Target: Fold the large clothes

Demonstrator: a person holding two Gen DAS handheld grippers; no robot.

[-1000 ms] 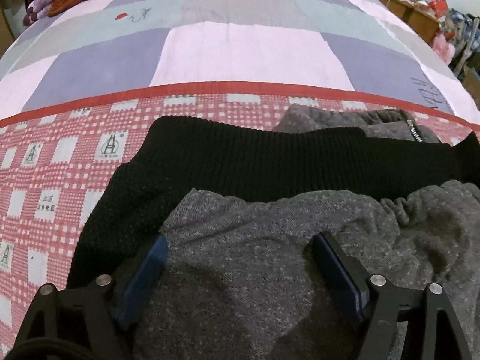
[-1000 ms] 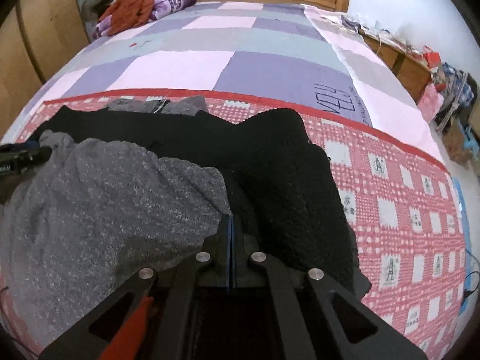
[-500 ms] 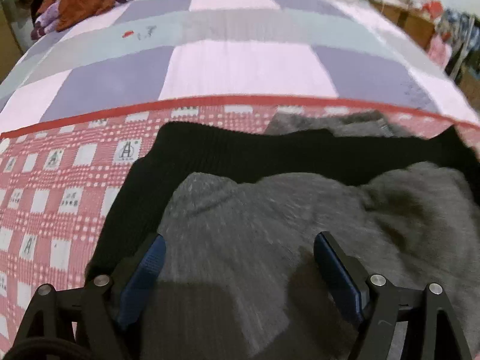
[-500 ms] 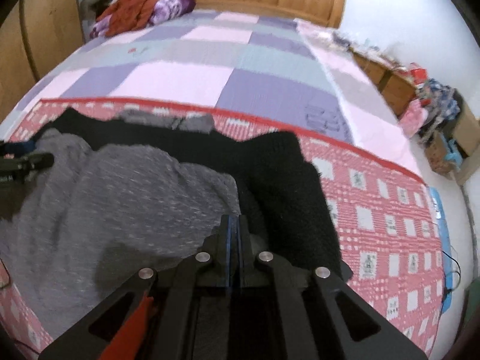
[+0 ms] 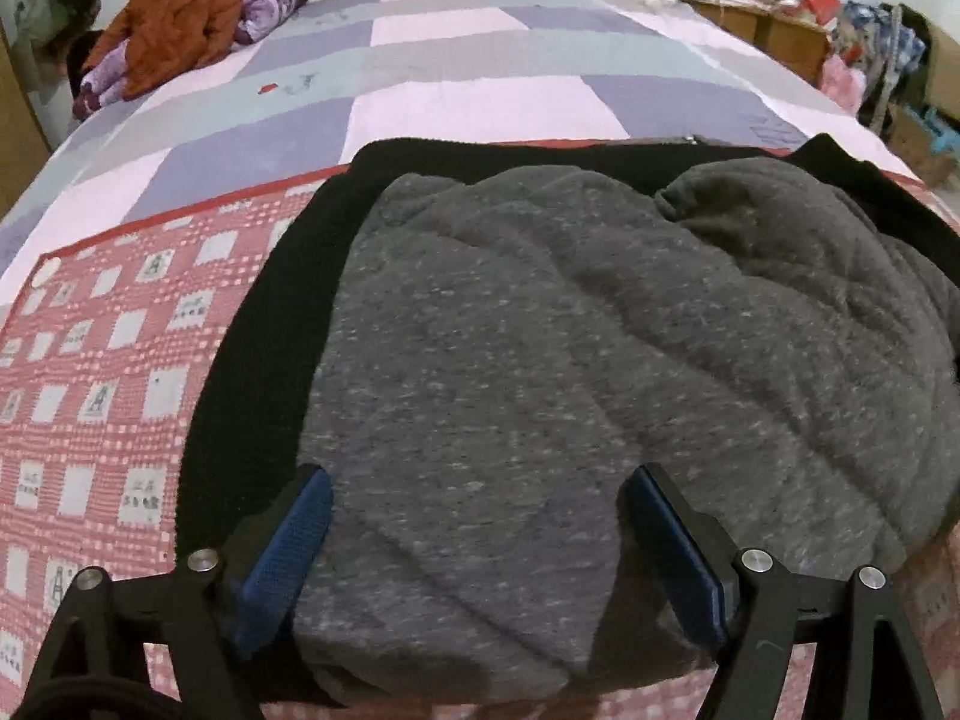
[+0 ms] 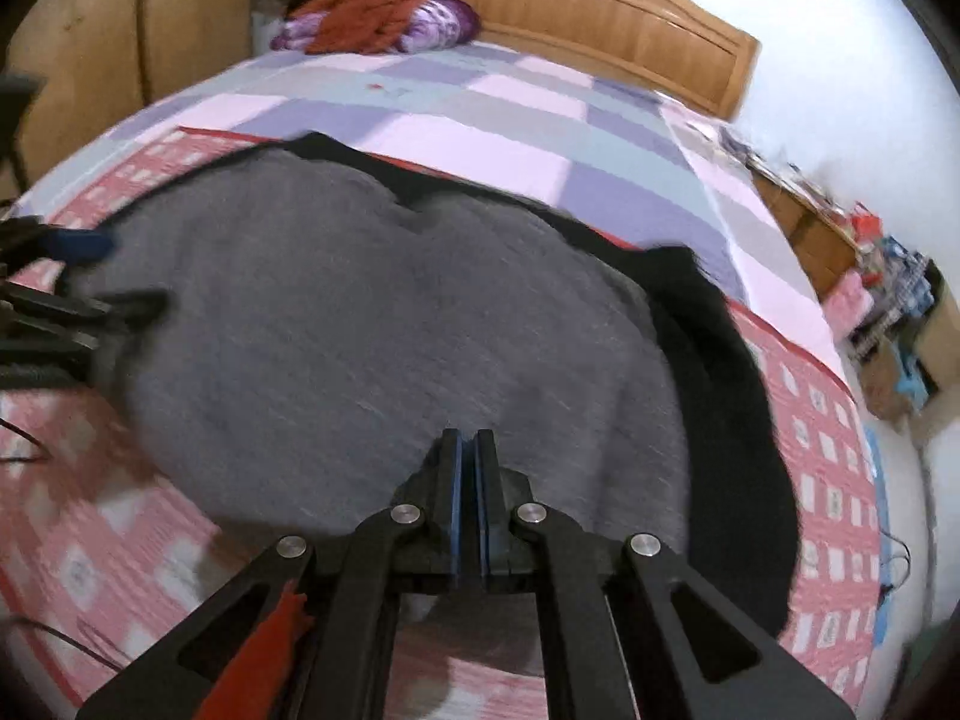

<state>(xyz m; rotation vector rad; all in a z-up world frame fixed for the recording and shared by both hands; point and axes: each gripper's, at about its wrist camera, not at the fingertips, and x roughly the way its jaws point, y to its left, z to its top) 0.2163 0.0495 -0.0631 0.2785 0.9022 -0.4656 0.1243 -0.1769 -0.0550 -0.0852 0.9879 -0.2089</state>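
Left wrist shows my left gripper [image 5: 474,546] spread wide over the grey sweater [image 5: 570,360]; my right gripper [image 6: 468,468] has carried its clenched edge forward, covering more black knit [image 5: 252,360] beyond my fingers.

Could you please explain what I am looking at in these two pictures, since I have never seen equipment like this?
There is no robot here: a person holds a pair of tongs in each hand, and each carries a wide-angle camera looking forward along its two fingers. One picture comes from the left tongs, the other from the right tongs. Both look over a bed with a checked cover. On it lies a grey sweatshirt spread over a black knitted garment. The left tongs are open, one finger at each side of the grey cloth. The right tongs are shut, apparently pinching the sweatshirt's near edge, though that picture is blurred.
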